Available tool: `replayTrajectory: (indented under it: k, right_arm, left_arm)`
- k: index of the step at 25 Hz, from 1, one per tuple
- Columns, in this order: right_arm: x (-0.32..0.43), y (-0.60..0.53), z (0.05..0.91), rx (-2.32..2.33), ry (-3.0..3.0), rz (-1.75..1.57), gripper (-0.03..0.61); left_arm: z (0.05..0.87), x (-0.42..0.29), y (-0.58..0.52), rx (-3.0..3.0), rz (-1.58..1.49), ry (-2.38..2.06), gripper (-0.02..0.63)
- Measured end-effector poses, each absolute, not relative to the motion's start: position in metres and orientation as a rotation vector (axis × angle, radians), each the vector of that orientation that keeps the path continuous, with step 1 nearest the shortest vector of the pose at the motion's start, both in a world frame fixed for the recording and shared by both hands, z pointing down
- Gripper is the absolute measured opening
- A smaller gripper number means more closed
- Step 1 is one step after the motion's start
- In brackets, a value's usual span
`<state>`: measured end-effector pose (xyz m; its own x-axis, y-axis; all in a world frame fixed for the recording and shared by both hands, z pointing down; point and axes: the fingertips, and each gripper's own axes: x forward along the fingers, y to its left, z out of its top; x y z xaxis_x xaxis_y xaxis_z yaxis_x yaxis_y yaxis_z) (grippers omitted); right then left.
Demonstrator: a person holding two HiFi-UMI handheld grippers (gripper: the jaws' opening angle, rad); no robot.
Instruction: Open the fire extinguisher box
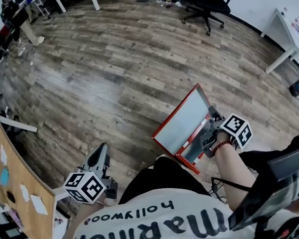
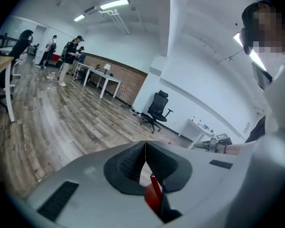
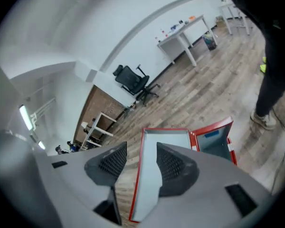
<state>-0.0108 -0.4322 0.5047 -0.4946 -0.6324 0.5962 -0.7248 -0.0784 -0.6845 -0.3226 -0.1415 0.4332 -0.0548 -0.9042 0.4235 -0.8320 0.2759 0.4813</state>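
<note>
The fire extinguisher box (image 1: 182, 126) sits right of centre in the lower half of the head view, its red-framed door (image 3: 156, 175) swung open over the wood floor (image 1: 114, 68). The right gripper (image 1: 212, 126) hangs at the door's right edge, its jaws spread wide and pressing on nothing. At lower left, the left gripper (image 1: 102, 153) has its jaws closed tip to tip, empty

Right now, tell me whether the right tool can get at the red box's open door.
Probably yes. The right tool has its jaws apart, and the door lies straight ahead of them with nothing between. The head view shows it beside the door's edge.
</note>
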Motion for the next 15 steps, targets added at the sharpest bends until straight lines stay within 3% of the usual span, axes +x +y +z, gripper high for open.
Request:
replayTrajectory:
  k: [7,9,12,15]
  right_arm:
    - [0.056,-0.396,0.407,1.494,-2.444,1.592,0.176]
    - [0.066,-0.382,0.385,1.424,-2.53,1.55,0.15]
    - [0.087,-0.36,0.355,1.363,-2.626,1.412,0.061]
    - [0.115,-0.343,0.328,1.371,-2.685,1.243,0.026]
  left_arm:
    - [0.428,-0.271,-0.171,1.736,-0.152,-1.745,0.008]
    - [0.421,-0.254,-0.18,1.777,-0.171,-1.713,0.008]
    - [0.407,-0.222,-0.186,1.85,-0.174,-1.665,0.008]
    - [0.394,-0.196,-0.194,1.921,-0.187,-1.614,0.008]
